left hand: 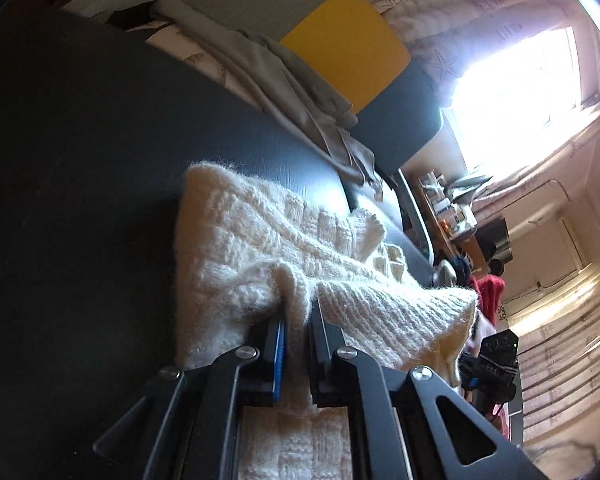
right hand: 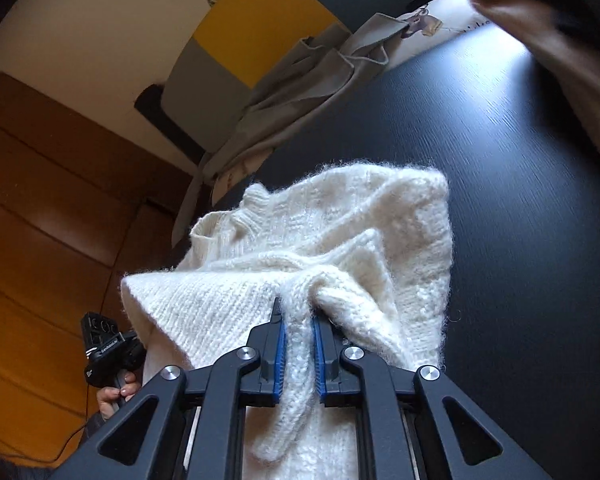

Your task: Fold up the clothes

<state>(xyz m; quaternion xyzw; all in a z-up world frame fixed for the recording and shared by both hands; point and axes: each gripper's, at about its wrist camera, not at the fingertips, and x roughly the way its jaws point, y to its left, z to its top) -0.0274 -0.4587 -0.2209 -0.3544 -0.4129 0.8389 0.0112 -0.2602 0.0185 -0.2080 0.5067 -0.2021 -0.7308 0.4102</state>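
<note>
You have both the left gripper (left hand: 298,344) and right gripper (right hand: 299,344) pinched tight on the cream sweater (right hand: 340,232), partly doubled over the dark table (right hand: 520,200); folding looks midway

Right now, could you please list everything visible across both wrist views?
knitted sweater: one, cream white, on the dark table, partly lifted.
table: one, black, under the sweater.
grey garment: one, grey, crumpled at the table's far edge.
panel: one, yellow and grey, behind the grey garment.
window: one, bright, in the background.
left gripper: one, black with blue-padded fingers, shut on the sweater.
right gripper: one, black, blue pads, shut on the sweater.
hand: one, lower left of the right wrist view, holding a black handle.
</note>
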